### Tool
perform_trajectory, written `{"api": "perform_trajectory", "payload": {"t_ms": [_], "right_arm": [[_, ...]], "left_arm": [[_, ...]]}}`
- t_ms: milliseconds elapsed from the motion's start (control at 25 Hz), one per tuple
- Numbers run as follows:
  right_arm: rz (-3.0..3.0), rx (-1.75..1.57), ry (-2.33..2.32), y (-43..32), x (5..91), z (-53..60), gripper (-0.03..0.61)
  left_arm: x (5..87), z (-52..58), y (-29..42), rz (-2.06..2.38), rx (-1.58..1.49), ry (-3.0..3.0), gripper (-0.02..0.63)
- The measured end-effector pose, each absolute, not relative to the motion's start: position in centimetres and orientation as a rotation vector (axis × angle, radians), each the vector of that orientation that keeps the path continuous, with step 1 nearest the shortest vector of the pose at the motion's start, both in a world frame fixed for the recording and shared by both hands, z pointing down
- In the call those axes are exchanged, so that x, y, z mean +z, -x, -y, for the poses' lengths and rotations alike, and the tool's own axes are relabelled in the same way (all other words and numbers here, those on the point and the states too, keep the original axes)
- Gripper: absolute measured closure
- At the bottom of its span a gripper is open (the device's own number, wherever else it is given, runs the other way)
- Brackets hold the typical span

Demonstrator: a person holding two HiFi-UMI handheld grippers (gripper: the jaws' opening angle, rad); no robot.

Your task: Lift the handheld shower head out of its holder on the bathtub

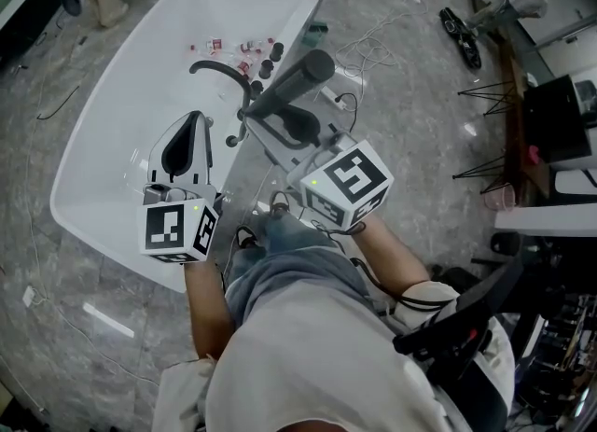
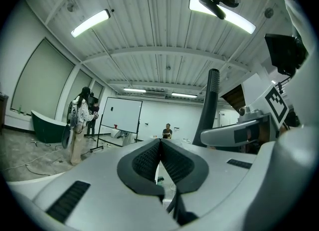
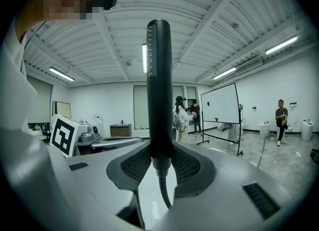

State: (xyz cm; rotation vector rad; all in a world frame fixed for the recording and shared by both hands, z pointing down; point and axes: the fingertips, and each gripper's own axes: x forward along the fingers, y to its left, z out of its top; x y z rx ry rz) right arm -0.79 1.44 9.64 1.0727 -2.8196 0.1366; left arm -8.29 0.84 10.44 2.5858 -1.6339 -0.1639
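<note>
Handheld shower head (image 3: pixel 158 85) stands upright in the right gripper (image 3: pixel 159 167), whose pads clamp its lower stem from both sides, with the hose (image 3: pixel 163 195) hanging below them. In the head view it is above the near rim of the white bathtub (image 1: pixel 103 132). The left gripper (image 2: pixel 160 162) is alongside, its pads pressed together on nothing.

Room lit evenly by long white fluorescent ceiling tubes (image 2: pixel 90 23). Soft sheen seen on glossy white oval bathtub (image 1: pixel 121 113). Shadows faint. Gripper views bent by fisheye, corners blacked out.
</note>
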Motion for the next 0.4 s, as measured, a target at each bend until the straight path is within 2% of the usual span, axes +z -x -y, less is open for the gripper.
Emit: {"api": "perform_trajectory", "payload": {"t_ms": [400], "right_arm": [[2.812,0.133,-1.072,0.2,10.1,-1.7,0.446]], "left_arm": [[11.1,-1.0,7.1,1.57,-0.176,-2.586,0.595]]}}
